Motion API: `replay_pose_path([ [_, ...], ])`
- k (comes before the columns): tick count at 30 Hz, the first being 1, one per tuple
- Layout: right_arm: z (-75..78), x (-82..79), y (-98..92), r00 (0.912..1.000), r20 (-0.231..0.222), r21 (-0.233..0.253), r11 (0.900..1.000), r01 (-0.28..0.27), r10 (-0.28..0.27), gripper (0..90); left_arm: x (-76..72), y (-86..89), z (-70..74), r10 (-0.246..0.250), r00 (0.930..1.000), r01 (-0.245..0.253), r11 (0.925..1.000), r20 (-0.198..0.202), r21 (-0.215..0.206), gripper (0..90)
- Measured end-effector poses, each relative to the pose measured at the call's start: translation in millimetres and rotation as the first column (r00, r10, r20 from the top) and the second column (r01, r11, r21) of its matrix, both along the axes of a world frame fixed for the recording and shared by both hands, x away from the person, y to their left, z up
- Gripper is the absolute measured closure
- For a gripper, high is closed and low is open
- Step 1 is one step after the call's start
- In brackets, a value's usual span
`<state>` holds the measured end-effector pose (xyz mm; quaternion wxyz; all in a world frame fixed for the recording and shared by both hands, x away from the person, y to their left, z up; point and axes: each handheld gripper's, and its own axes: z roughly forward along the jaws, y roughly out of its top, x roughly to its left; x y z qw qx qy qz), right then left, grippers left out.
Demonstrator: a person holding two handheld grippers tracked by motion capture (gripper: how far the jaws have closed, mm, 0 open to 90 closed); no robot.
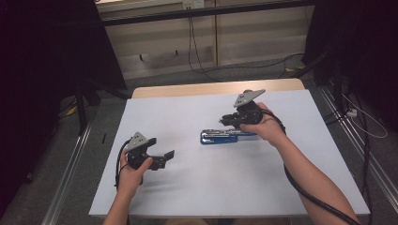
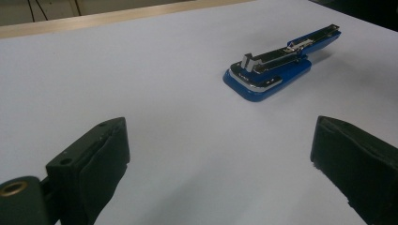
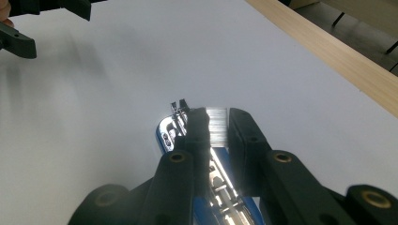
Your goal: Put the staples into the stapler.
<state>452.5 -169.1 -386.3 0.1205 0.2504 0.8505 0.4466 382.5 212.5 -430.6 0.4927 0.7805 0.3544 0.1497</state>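
A blue stapler lies on the white table, its lid swung back and the metal magazine bare. My right gripper hovers just above its right half. In the right gripper view the jaws are shut on a short silver strip of staples, with the stapler under them. My left gripper rests low at the table's left, pointing right towards the stapler. Its jaws stand wide open with nothing between them.
The table's wooden far edge meets a carpeted floor with cables. Metal rails run along both sides of the table. The left gripper appears far off in the right gripper view.
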Motion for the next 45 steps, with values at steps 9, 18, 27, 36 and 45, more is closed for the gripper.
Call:
replay_pose_path([
  [9, -5.0, 3.2, 4.4, 0.9995, -0.005, -0.009, 0.999, -0.032, 0.032, 79.7, 0.3, -0.2, 0.1, 0.003, 1.0, -0.003, 1.0, -0.004, -0.002, 5.1],
  [18, -7.3, 7.2, 9.4, 0.998, -0.003, -0.023, 0.998, -0.063, 0.063, 79.7, 1.1, -0.3, -0.8, 0.002, 1.0, -0.002, 1.0, -0.009, 0.0, 5.1],
  [27, -7.1, 9.5, 15.8, 0.9951, -0.004, -0.013, 0.995, -0.098, 0.098, 79.8, 0.6, -1.3, -1.1, 0.0, 1.0, 0.0, 1.0, -0.008, -0.001, 5.1],
  [36, -7.1, 15.3, 19.7, 0.9928, -0.006, -0.021, 0.993, -0.12, 0.12, 79.7, 0.8, -0.3, -1.6, 0.001, 0.9999, -0.001, 1.0, -0.012, -0.007, 5.0],
  [45, -10.5, 18.0, 23.9, 0.9894, -0.018, -0.026, 0.989, -0.145, 0.144, 79.8, 0.3, -0.5, -0.8, -0.002, 1.0, 0.002, 1.0, -0.008, -0.005, 5.1],
])
